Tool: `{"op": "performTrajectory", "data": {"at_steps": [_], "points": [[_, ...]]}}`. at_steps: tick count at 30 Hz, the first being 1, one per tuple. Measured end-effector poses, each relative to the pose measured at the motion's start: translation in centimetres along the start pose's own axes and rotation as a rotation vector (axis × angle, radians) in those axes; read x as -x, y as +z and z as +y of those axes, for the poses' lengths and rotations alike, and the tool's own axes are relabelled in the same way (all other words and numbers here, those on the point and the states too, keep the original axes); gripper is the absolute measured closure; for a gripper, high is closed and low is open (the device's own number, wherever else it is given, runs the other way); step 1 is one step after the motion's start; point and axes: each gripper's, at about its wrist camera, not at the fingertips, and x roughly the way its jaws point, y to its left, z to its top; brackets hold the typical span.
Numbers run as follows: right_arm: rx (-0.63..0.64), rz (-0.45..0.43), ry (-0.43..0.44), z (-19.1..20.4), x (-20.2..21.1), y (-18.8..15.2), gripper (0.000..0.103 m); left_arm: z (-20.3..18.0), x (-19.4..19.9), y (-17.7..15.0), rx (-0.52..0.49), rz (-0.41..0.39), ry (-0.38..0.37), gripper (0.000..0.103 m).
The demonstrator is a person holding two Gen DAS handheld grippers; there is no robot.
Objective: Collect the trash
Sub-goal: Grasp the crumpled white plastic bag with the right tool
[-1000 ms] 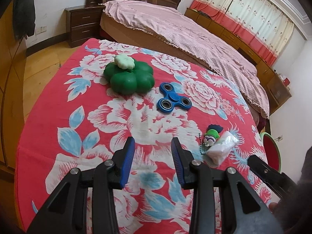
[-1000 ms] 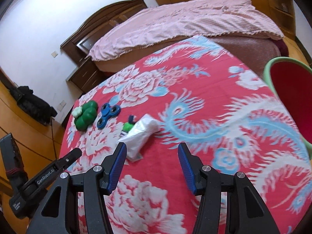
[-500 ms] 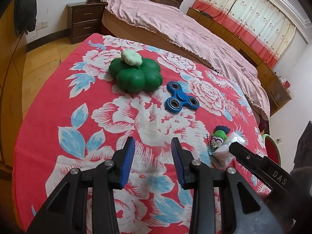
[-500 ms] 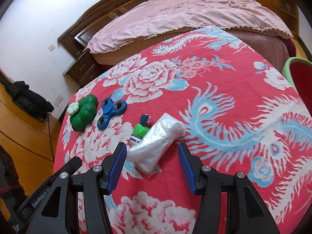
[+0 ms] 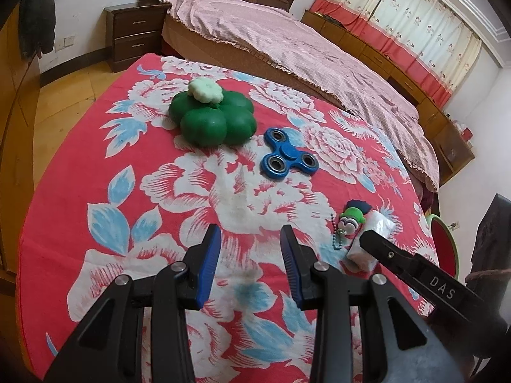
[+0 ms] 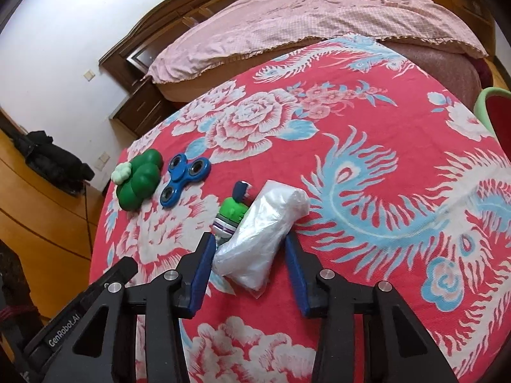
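Wrapper (image 6: 262, 239), a crumpled clear plastic one, lies on the surface (image 6: 367, 166) between the blue pads of the right tool (image 6: 249, 268), which has come forward and down over it in the last second. Its jaws are closing; the left pad looks to be at the plastic, the right pad just beside it, so I judge the grip not yet made. That puts the pick-up one squeeze away. The left tool (image 5: 250, 265) has kept still, jaws narrow and holding nothing, over bare cloth.

Just beside the wrapper, touching or nearly so, lies a green keychain toy (image 6: 230, 215); a careless close could catch it too. Farther off are a blue spinner (image 6: 183, 180) and a green flower toy (image 6: 139, 178).

A red bin (image 6: 498, 118) with a green rim stands off the surface's right edge; whether anything is inside cannot be seen.
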Motion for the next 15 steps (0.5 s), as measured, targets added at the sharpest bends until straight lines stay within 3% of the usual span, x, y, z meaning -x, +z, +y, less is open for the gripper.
{"op": "performTrajectory", "data": {"at_steps": [15], "points": [[-0.020,-0.059,-0.043,-4.4,5.3,-0.8,0.059,-3.5,-0.6,-0.1,-0.063,0.026,-0.056,0.065]]}}
